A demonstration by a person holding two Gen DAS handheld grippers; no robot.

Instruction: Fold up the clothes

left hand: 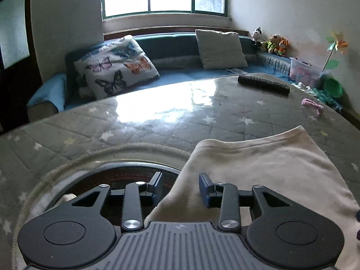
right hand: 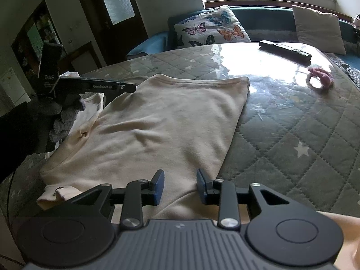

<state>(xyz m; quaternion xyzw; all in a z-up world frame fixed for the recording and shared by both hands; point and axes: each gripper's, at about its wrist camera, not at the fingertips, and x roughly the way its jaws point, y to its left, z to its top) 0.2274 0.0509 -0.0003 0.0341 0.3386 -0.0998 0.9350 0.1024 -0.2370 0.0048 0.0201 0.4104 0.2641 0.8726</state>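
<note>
A cream garment (right hand: 162, 121) lies partly folded and flat on the quilted grey table cover (right hand: 292, 139); it also shows in the left wrist view (left hand: 265, 168). My right gripper (right hand: 180, 186) is open and empty, just above the garment's near edge. My left gripper (left hand: 180, 187) is open and empty, over the garment's left edge, with a round cut-out (left hand: 121, 173) in the cover below it. In the right wrist view the left gripper's body (right hand: 94, 86) hangs above the garment's far left corner, held by a gloved hand (right hand: 56, 117).
A black remote (right hand: 284, 49) and a pink knitted loop (right hand: 320, 77) lie on the far part of the table. Behind is a blue sofa (left hand: 175, 45) with a butterfly cushion (left hand: 114, 66), a plain cushion (left hand: 221, 49), plush toys (left hand: 272, 42) and a plastic box (left hand: 303, 70).
</note>
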